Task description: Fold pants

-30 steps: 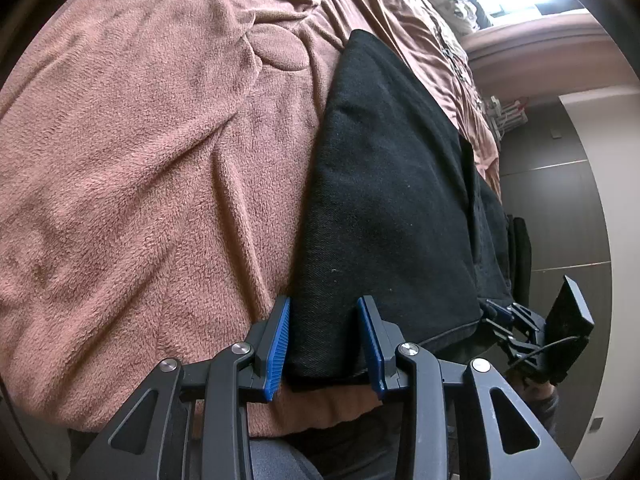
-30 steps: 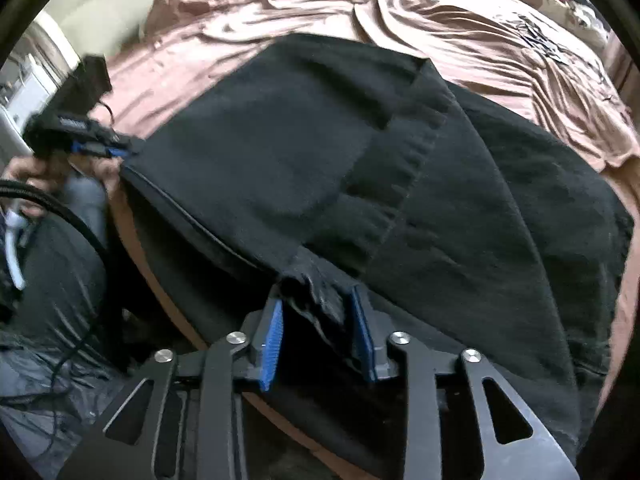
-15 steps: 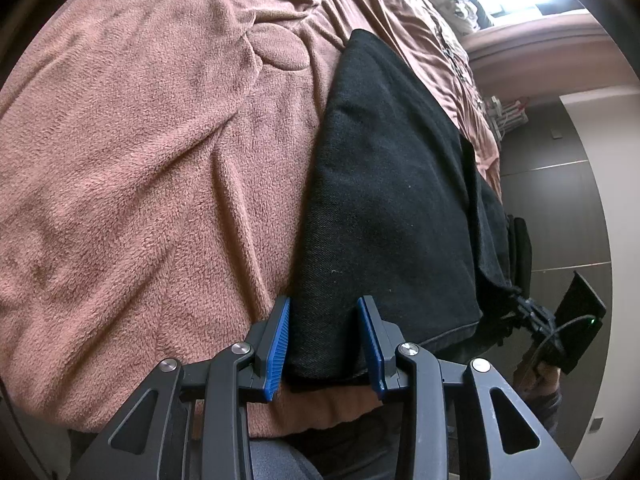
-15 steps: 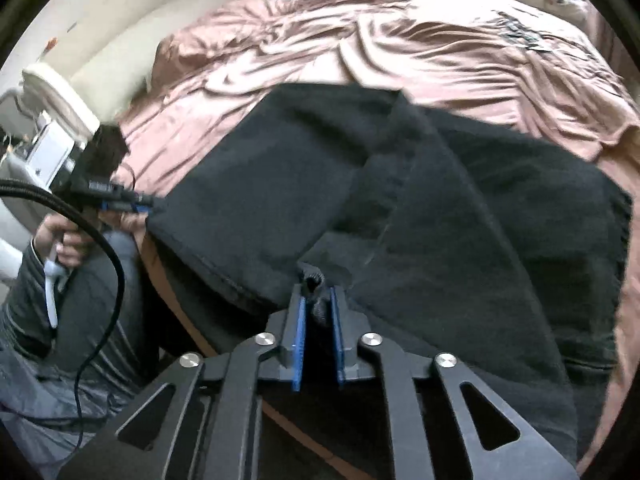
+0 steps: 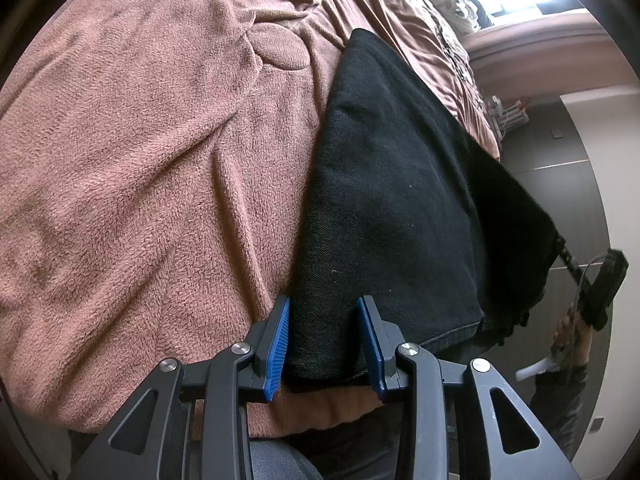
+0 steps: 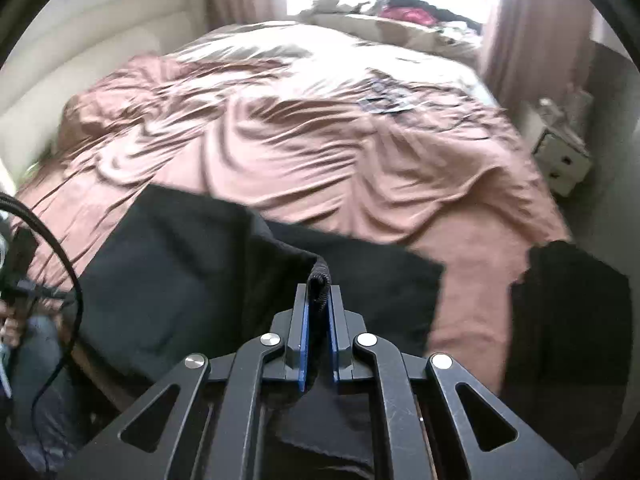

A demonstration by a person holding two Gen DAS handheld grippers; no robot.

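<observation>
Black pants [image 5: 392,184] lie folded on a pink fleece blanket [image 5: 140,160] at the bed's near edge. My left gripper [image 5: 324,304] grips their thick near corner, and the cloth fills the gap between its blue pads [image 5: 278,336]. In the right wrist view the pants [image 6: 168,280] spread out below. My right gripper [image 6: 318,292] is shut on a bunched edge of the pants [image 6: 319,274] and holds it raised above the rest. In the left wrist view that lifted far corner [image 5: 532,216] is pulled taut off the bed.
The rumpled pink bed cover [image 6: 320,140] stretches away to a bright window with piled clothes [image 6: 400,4]. A white nightstand [image 6: 564,160] stands at the right. Another dark cloth [image 6: 568,300] lies at the bed's right edge. A person's hand [image 5: 572,332] and a cable [image 6: 68,264] are nearby.
My right gripper closed on the pants' edge, then rose and tilted up, lifting that edge off the bed. The left gripper and its corner stayed put.
</observation>
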